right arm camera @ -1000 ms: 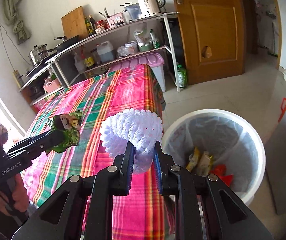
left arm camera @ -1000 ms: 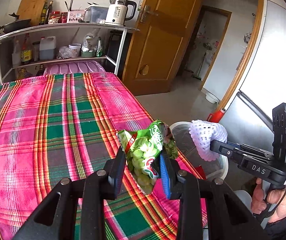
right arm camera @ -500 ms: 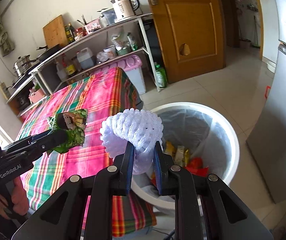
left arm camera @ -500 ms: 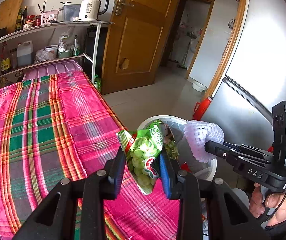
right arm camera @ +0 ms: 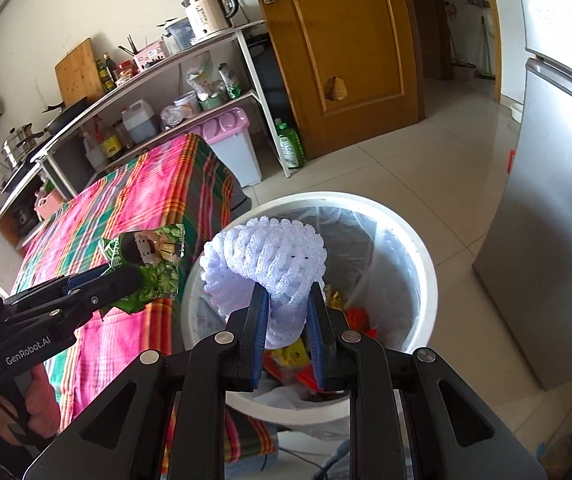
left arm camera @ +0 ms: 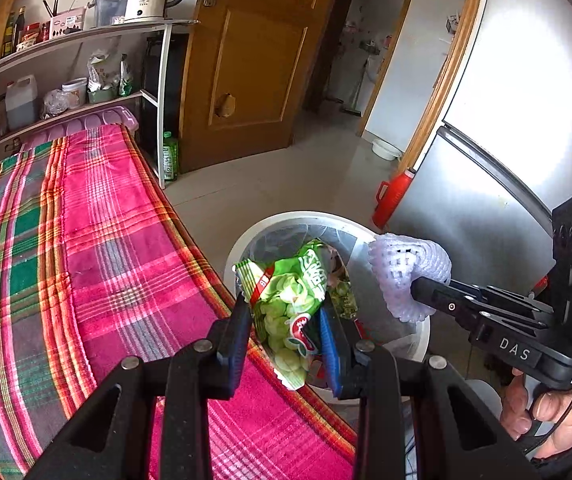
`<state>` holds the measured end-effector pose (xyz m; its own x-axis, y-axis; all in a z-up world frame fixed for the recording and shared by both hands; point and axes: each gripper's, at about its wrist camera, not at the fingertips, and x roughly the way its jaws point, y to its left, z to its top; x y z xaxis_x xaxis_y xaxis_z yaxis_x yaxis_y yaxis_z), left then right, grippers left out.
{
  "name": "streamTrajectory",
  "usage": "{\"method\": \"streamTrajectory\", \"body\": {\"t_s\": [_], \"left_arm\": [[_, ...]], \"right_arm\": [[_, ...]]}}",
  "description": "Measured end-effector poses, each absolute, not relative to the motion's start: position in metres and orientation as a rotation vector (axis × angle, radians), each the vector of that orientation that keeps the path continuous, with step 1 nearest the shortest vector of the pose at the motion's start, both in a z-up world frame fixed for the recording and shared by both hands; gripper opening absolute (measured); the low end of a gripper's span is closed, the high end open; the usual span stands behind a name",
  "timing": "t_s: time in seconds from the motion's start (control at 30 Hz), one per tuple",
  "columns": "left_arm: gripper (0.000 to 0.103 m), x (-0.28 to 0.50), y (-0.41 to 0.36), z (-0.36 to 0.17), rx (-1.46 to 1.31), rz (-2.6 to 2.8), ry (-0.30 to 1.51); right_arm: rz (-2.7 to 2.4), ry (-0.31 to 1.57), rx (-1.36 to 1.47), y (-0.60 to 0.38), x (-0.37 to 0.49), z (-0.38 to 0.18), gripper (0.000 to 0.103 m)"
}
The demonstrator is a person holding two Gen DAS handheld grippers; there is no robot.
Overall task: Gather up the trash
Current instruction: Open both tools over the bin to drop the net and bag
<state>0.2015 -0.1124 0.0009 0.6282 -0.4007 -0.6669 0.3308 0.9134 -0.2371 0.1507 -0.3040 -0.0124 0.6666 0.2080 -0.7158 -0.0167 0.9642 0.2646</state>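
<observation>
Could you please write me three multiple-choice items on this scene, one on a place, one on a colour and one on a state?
1. Where is the white bin?
A. on the shelf
B. on the floor beside the table
C. on the table

2. What colour is the snack bag in the left gripper?
A. green
B. blue
C. black

3. How does the right gripper stand?
A. open and empty
B. out of view
C. clamped on the white foam net

Answers: 1 B, the bin stands on the tiles at the table's edge; 2 A, its print is green; 3 C, both pads press the net.
</observation>
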Motion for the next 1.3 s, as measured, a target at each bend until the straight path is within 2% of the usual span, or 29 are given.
{"method": "streamTrajectory", "body": {"t_s": [0.4,0.53,0.63,1.3], "left_arm": [[0.035,0.218,-0.139,-0.016,-0.063,-0.443,0.837],[0.037,0.221,-0.143,-0.02,-0.062,-0.45,0.857],[0.046,0.223,-0.144,-0.021,-0.075,-0.461,0.865],[0.048,0.187,-0.12,0.003,-0.095,-0.459,0.772]], "right_arm": [[0.092,0.874,0.266,-0.32,0.161,-0.031,0.022],[0.084,0.883,0.261,-0.322,0.162,-0.035,0.033],[0.083,0.882,0.26,-0.323,0.161,-0.036,0.039],[0.101,0.801,0.21,-0.3,0.126,-0.004,0.04]]}}
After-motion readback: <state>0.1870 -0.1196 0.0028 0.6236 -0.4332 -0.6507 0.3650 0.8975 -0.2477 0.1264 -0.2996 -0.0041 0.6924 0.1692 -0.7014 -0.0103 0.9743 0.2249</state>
